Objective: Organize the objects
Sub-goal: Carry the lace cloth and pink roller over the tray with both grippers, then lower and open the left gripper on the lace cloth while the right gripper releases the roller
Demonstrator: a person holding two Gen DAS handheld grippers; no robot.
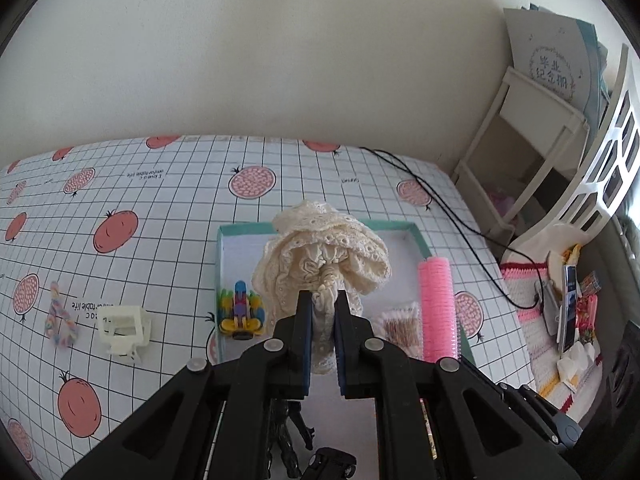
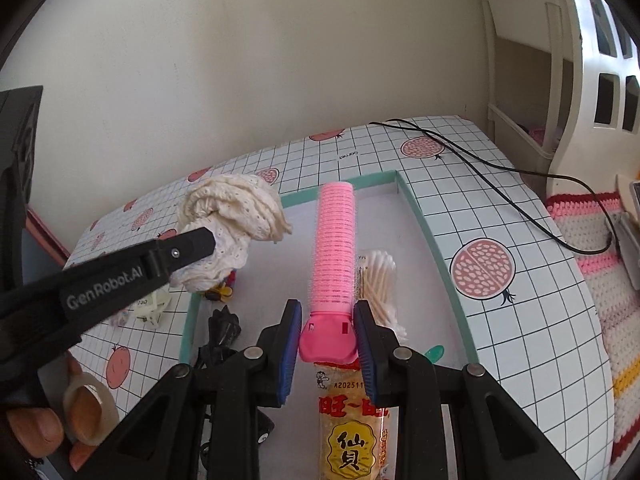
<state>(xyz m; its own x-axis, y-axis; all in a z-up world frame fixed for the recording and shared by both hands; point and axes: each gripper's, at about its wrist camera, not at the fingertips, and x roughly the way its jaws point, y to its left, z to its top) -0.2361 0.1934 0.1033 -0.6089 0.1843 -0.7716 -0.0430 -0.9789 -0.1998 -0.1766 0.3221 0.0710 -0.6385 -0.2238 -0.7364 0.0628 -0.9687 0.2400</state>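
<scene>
The left claw [image 1: 323,300], clamped on a cream lace scrunchie [image 1: 320,256], hung above the teal-rimmed tray [image 1: 420,236]. The right claw [image 2: 328,320] gripped a pink hair roller [image 2: 334,248] by its near end, its long axis pointing away over the tray's right side.

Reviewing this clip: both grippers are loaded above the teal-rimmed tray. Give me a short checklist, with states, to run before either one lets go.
1. Left gripper shut on the cream lace scrunchie: ok.
2. Right gripper clamps the pink hair roller at its cap: ok.
3. Scrunchie over the tray, not the tablecloth: ok.
4. Bare tray floor below the scrunchie: cannot tell, it hides the spot.
5. Roller clear of the cotton swab pack: cannot tell, they overlap in view.
6. The two grippers apart: ok.
</scene>
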